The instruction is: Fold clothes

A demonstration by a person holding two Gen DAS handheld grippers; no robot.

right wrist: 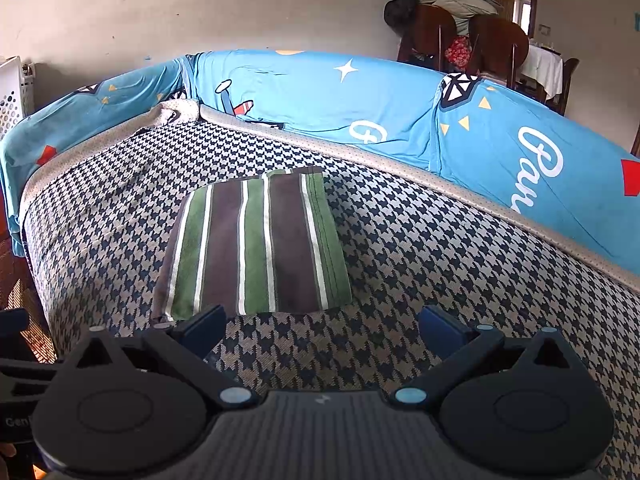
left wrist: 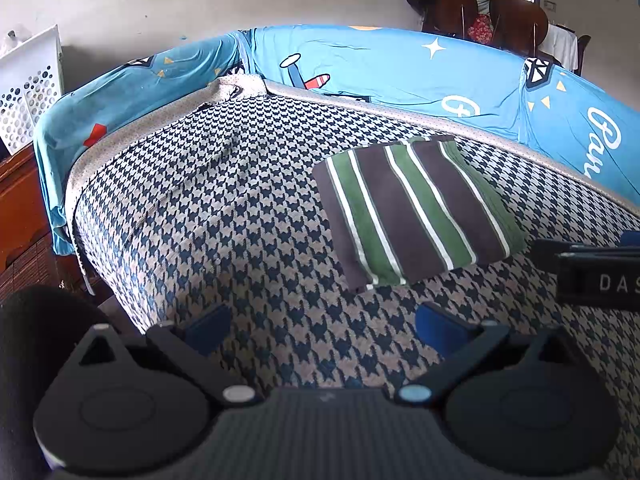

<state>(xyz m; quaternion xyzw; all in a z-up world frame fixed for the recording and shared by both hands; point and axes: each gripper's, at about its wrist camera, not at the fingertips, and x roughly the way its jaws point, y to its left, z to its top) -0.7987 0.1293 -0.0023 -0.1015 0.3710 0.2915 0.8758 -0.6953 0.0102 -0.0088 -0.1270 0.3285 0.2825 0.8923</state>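
Observation:
A folded striped cloth (left wrist: 416,208), green, dark brown and white, lies flat on the houndstooth bed cover (left wrist: 224,216). It also shows in the right wrist view (right wrist: 256,244), just beyond my right gripper. My left gripper (left wrist: 324,328) is open and empty, above the cover, with the cloth ahead and to its right. My right gripper (right wrist: 322,330) is open and empty, its left fingertip (right wrist: 206,328) close to the cloth's near edge. The right gripper's body shows at the right edge of the left wrist view (left wrist: 596,268).
A blue cartoon-print padded rail (left wrist: 400,72) runs along the bed's far side and left end (right wrist: 320,96). A white perforated basket (left wrist: 28,92) stands at the far left. Dark wooden chairs draped with clothes (right wrist: 452,28) stand behind the bed. The bed's left edge drops to the floor (left wrist: 100,264).

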